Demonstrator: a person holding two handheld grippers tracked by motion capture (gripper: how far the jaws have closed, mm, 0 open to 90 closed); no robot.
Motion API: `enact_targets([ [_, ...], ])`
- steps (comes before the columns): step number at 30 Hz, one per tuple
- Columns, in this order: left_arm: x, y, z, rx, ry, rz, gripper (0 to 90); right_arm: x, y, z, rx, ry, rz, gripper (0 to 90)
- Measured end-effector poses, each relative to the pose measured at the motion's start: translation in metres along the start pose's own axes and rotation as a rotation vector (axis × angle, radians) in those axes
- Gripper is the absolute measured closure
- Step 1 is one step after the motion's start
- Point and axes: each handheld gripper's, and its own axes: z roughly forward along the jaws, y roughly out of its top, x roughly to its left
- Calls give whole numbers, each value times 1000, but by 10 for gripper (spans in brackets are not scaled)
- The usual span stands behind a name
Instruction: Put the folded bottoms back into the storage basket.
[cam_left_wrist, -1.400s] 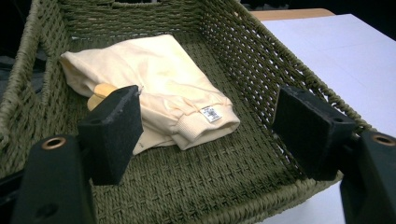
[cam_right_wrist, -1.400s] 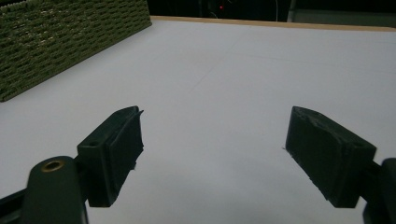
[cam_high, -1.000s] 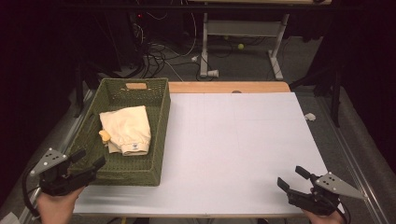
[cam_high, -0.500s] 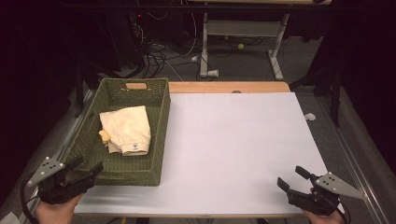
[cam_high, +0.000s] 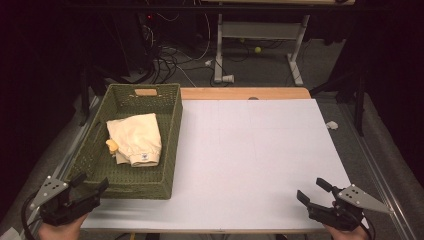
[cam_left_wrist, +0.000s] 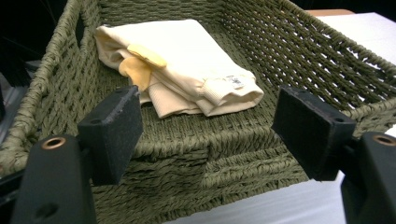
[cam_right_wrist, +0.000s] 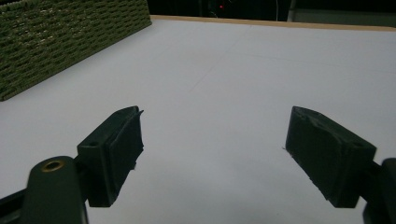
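Since a second ago, the left gripper (cam_high: 90, 189) has slid nearer and lower, off toward the near-left corner of the table (cam_high: 260, 165); the right gripper (cam_high: 314, 191) has kept its place. Held in the person's left hand (cam_high: 57, 231), the left gripper stands with its jaws wide apart and nothing between them, just short of the near wall of the green woven basket (cam_high: 127, 185). In the left gripper view its black pads (cam_left_wrist: 114, 128) frame that near wall, apart from it.

Inside the basket lies a folded cream cloth (cam_high: 136, 138), toward the middle, with a yellow bit (cam_high: 111, 145) poking out at its left side and a small label (cam_left_wrist: 235, 81) on the near cuff. The basket sits along the left side of the white tabletop, a handle slot (cam_high: 145, 92) in its far wall.

Over at the near-right corner, the right gripper is also wide open and empty, above bare white surface, well apart from the basket.
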Motion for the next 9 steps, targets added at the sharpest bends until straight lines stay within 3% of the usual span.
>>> enact_targets([
  [9, 0, -2, -1, -16, 0, -9, 225, 0, 0, 1, 3, 1, -4, 196],
])
